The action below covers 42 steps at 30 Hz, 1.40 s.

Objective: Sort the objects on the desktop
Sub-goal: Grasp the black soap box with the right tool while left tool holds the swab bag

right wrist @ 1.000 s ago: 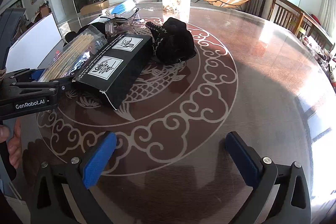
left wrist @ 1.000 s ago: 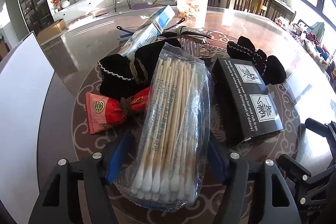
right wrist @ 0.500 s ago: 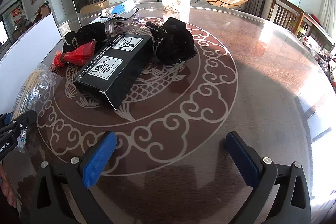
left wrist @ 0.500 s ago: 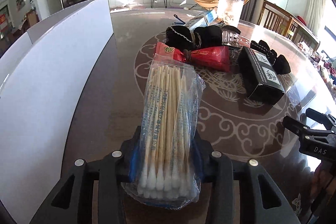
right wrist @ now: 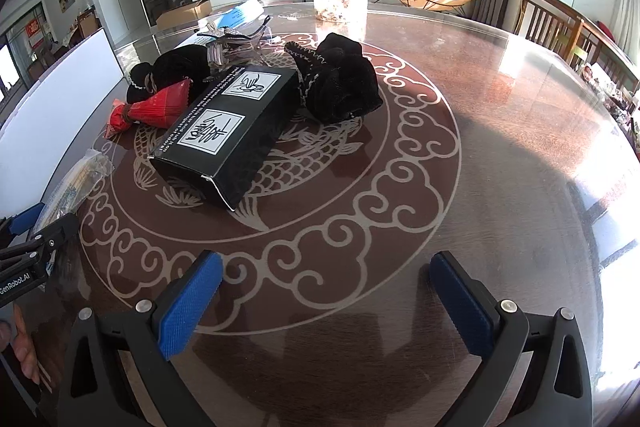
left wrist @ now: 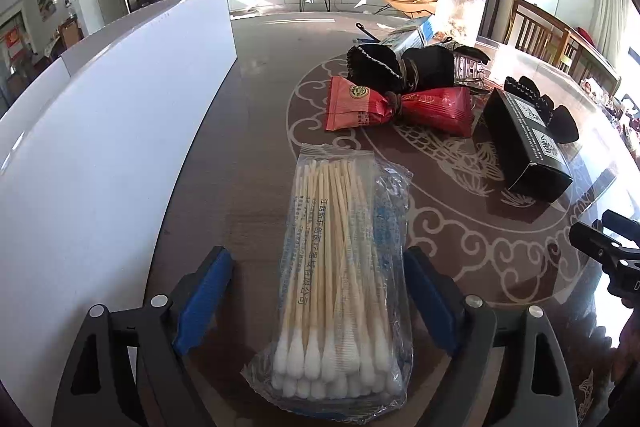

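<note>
The left tongs [left wrist: 316,301] are opening, blue pads clear of the cotton swab pack [left wrist: 340,267], which lies flat on the table [left wrist: 248,131] between them, just beside the white box [left wrist: 100,147]. The right tongs [right wrist: 324,303] are spread and empty over bare table. The pack appears fully released; the tongs are best drawn straight back so the wrapper is not snagged.

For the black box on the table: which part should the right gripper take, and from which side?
Grip the black box across its narrow width, pads on the two long side faces, coming down from above at the near end. It lies flat, that end faces the right gripper and is clear, while the far end crowds the black cloth.
</note>
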### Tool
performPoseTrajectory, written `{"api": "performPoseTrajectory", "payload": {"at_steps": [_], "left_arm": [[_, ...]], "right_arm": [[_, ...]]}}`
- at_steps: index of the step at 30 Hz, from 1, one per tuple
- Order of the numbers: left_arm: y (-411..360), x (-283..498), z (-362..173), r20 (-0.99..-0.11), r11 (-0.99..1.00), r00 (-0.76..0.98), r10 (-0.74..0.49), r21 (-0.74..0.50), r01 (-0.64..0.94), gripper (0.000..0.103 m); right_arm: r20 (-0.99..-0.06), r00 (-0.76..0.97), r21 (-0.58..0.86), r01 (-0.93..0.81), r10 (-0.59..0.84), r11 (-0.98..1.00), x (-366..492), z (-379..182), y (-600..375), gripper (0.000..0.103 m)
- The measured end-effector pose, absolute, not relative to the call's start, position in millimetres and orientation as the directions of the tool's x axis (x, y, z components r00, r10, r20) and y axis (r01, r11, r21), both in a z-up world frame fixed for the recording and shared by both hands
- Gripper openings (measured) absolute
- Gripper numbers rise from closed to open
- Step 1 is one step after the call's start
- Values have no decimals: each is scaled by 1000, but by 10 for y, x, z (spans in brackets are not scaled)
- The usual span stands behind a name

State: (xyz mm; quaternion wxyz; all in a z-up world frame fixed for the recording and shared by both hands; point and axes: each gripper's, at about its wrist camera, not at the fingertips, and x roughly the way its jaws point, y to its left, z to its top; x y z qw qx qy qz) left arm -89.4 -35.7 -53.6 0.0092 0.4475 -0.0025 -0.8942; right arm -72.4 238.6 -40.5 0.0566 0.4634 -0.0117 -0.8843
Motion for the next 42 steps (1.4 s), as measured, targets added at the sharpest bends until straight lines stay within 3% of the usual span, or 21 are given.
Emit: {"api": "performPoseTrajectory", "payload": {"at_steps": [3,13,15,17,20,33,38,42], "left_arm": [[-356,-892,-535,-800,-1000,-599,-19,13,14,87],[-355,-891,-536,-800,-1000,-600,-18,12,15,88],[-355,-890,-536,-801,-1000,-599,-19,13,14,88],[-352,-888,-534,-800,-1000,-599,-19,13,14,88],[-351,-888,-534,-801,-1000,-599,-19,13,14,88],[-348,-887,-530,-801,-1000,-599,-19,13,15,88],[-347,-887,-530,-801,-1000,-598,-16,11,12,89],[-296,-915,-544,-812,-1000,-583,1,14,-22,101]], "right_arm": [[-804,-550,197,113,-227,-974,-799,-307,2218,103],[-855,-504,93,84,-123,-992,-1542,-307,1588,103],[-860,-501,72,65,-95,-995,-1604,-351,1593,92],[-859,-507,45,58,-69,-997,-1606,-372,1620,69],[-842,-532,29,109,-83,-994,-1520,-358,1655,59],[-799,-586,-19,247,-134,-969,-386,-353,2044,61],[-796,-591,-6,223,-130,-975,-439,-367,2084,83],[-804,-583,-15,216,-117,-976,-466,-400,2072,93]]}}
